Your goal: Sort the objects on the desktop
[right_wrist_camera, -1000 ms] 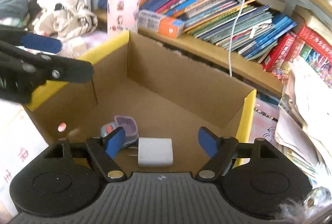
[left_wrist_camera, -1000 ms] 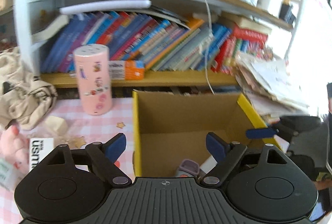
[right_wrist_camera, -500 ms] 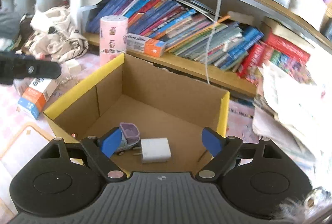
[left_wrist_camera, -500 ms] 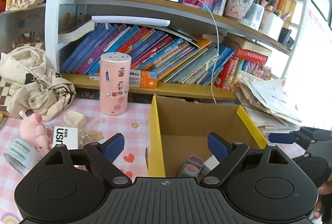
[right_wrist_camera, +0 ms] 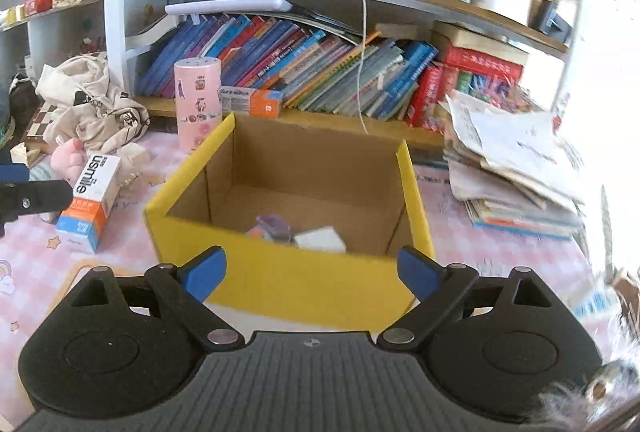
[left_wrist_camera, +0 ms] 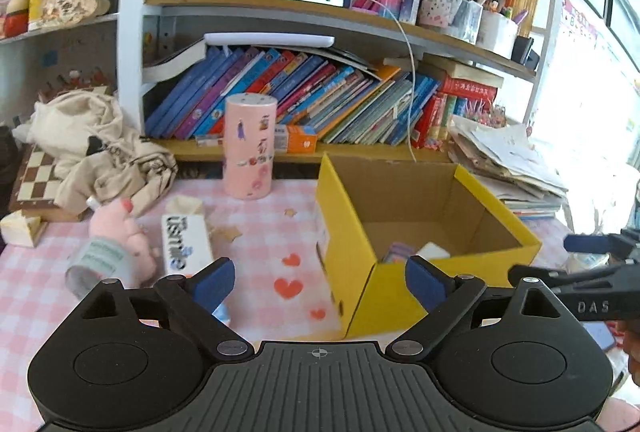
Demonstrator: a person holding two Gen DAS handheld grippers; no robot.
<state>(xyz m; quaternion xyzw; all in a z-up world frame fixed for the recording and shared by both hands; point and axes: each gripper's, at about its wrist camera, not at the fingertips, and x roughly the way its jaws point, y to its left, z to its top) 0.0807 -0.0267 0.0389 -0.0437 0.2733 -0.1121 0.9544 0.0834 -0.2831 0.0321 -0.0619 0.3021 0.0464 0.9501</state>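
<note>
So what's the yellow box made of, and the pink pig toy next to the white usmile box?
The yellow box looks like corrugated cardboard: matte brown inside, folded flaps, yellow coating outside. The pink pig toy seems soft plush fabric, fuzzy and rounded, though it is a bit blurred. The usmile box looks like thin printed card with a smooth finish.

Matt corrugated cardboard box, yellow outside, on glossy checked tablecloth.

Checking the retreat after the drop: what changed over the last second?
Both grippers backed away from the cardboard box: a second ago they hung over its opening, now its yellow front wall faces them. Left gripper and right gripper are empty, jaws opening. Unchanged: white charger and purple item in the box; toothpaste box and pink canister on the table.
</note>
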